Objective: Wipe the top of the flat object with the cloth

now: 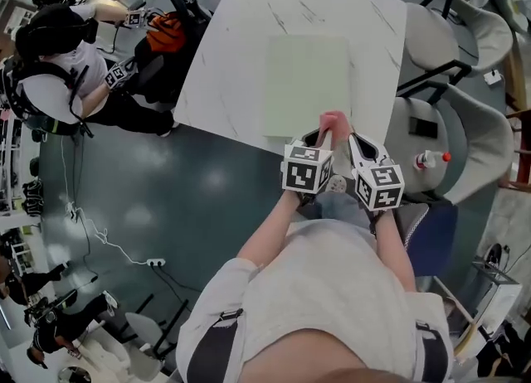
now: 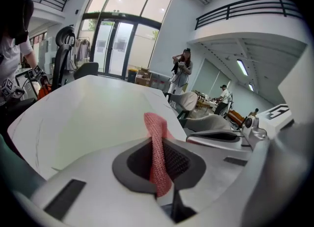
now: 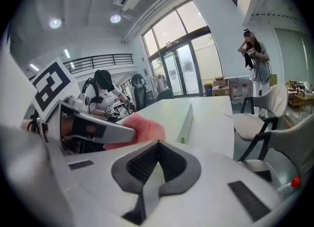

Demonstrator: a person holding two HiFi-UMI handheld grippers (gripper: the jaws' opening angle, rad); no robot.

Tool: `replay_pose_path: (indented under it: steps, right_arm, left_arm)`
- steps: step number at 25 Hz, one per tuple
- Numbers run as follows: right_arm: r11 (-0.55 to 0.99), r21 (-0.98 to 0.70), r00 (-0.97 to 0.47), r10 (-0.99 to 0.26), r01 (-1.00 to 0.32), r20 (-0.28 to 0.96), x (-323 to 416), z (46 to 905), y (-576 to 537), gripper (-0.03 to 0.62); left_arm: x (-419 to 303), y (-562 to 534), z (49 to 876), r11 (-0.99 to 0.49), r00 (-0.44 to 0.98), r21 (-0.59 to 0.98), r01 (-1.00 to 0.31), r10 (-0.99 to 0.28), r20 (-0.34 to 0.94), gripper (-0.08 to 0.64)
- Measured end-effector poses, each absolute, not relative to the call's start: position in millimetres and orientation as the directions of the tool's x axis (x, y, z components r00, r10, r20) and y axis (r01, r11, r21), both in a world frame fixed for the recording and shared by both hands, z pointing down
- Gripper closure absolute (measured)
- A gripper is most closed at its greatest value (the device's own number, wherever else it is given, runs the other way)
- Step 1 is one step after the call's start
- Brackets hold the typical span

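Left hand-held gripper (image 2: 162,147) on seemingly knitted cloth (image 2: 153,125)

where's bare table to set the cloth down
Bare table lies left of the board, beyond its far edge, and in a strip on its right. The near edge is crowded: the left gripper, shut on the cloth, meets the right gripper there.

Head cam top-down; others across table (image 1: 232,41)

cloth (image 1: 331,124): pink knit, bunched into a narrow strip, pinched upright in left gripper (image 2: 159,167), over table's near edge | flat object (image 1: 307,83): pale green rectangular slab, lying flat on white table (image 1: 232,50), just beyond cloth
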State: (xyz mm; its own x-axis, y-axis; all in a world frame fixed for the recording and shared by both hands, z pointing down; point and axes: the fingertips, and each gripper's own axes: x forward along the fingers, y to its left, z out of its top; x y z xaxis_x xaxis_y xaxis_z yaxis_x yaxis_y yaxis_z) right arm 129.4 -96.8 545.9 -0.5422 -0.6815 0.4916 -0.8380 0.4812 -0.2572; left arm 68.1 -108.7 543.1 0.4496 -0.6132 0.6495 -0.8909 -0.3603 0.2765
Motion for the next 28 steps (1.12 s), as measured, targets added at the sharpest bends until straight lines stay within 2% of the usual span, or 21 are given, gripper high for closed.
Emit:
replay_pose_path:
  steps: [15, 28]
  right_arm:
    - [0.443, -0.125, -0.454, -0.799, -0.888, 0.394, 83.9, 457.3, -54.8, 0.583]
    - [0.409, -0.073, -0.413, -0.873, -0.910, 0.257, 68.5, 390.4, -8.2, 0.583]
  left_arm:
    - [-50.5, -71.3, 446.8, -0.398, 0.453, 0.216, -0.891, -0.771, 0.448, 0.526]
    - [-103.7, -30.7, 380.4, -0.425, 0.445, 0.132, -0.896, -0.856, 0.262, 0.525]
